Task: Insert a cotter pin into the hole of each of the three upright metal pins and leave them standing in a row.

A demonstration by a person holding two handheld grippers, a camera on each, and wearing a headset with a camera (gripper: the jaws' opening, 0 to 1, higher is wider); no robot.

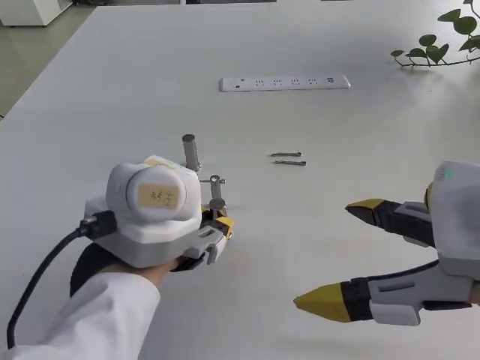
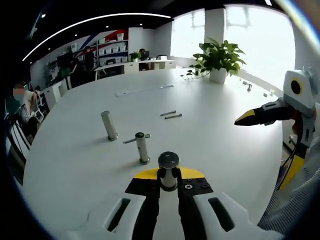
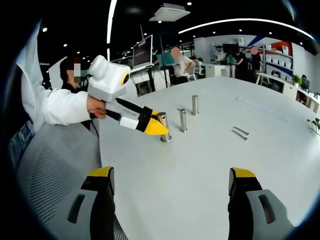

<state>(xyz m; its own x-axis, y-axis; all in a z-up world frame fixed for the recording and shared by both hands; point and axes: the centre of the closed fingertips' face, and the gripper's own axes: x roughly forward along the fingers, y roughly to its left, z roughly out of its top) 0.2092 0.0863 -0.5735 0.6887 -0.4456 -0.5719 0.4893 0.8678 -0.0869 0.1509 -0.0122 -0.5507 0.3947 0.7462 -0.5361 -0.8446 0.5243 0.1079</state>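
Three metal pins stand upright in a row on the white table. The far pin (image 1: pixel 190 150) (image 2: pixel 108 125) is bare. The middle pin (image 1: pixel 216 191) (image 2: pixel 142 147) has a cotter pin (image 2: pixel 131 140) through its hole. My left gripper (image 1: pixel 221 223) (image 2: pixel 168 176) is shut on the nearest pin (image 2: pixel 168 165) (image 3: pixel 163 127), which the gripper hides in the head view. Two loose cotter pins (image 1: pixel 289 158) (image 2: pixel 170 115) (image 3: pixel 240 132) lie side by side to the right of the row. My right gripper (image 1: pixel 341 255) (image 3: pixel 172 175) hovers open and empty at the right.
A white power strip (image 1: pixel 285 82) lies farther back on the table. Plant leaves (image 1: pixel 442 45) reach in at the far right corner; a potted plant (image 2: pixel 217 57) stands on the table. People sit at desks beyond the table (image 3: pixel 180 60).
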